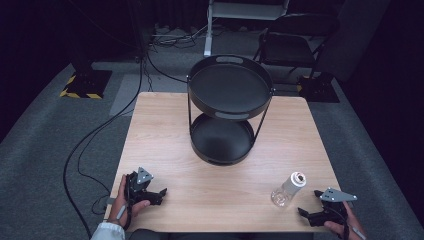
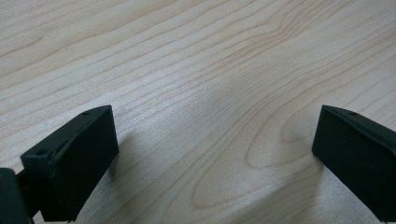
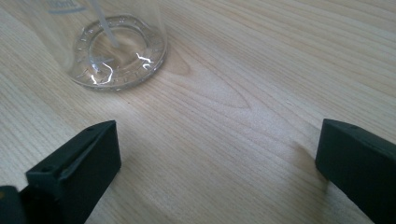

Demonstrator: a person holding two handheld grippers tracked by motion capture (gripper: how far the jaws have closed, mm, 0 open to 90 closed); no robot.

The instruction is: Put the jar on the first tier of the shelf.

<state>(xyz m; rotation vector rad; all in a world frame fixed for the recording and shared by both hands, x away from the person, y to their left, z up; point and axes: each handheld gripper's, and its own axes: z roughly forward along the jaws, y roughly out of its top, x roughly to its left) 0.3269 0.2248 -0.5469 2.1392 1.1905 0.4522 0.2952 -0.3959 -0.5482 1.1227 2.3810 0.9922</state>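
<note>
Bottle, clear, uncapped and seemingly empty, stands upright on the desk near its front right corner, just ahead of the right gripper, whose jaws are spread wide with nothing between them. Left gripper, equally wide and empty, rests low at the front left, well apart from the bottle. Judged light, rigid, smooth and easily tipped, the bottle is best taken across its mid-body.
</note>
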